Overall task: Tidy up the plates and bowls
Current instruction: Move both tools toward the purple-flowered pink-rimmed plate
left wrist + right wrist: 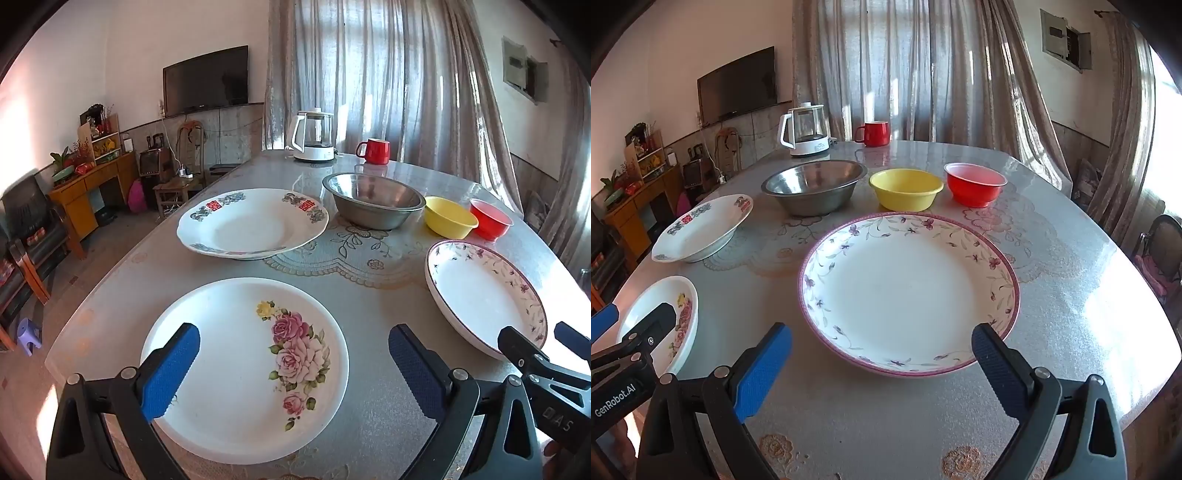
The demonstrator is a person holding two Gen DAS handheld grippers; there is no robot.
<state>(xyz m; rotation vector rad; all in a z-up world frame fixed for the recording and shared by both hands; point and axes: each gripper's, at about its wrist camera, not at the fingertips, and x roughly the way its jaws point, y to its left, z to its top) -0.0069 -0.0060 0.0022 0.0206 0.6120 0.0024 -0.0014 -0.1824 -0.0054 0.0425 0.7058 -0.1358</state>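
A white rose-print plate (236,369) lies right in front of my left gripper (293,369), which is open and empty above its near half. A purple-rimmed floral plate (908,291) lies in front of my right gripper (881,363), also open and empty. A deep white plate with red and blue marks (251,221) sits farther back on the left. Behind stand a steel bowl (814,188), a yellow bowl (905,188) and a red bowl (975,184) in a row. The floral plate also shows in the left wrist view (484,295).
A white kettle (807,129) and a red mug (873,133) stand at the table's far edge. The table (1089,314) has a glossy patterned cover. Chairs and a wooden cabinet stand on the floor to the left; curtains hang behind.
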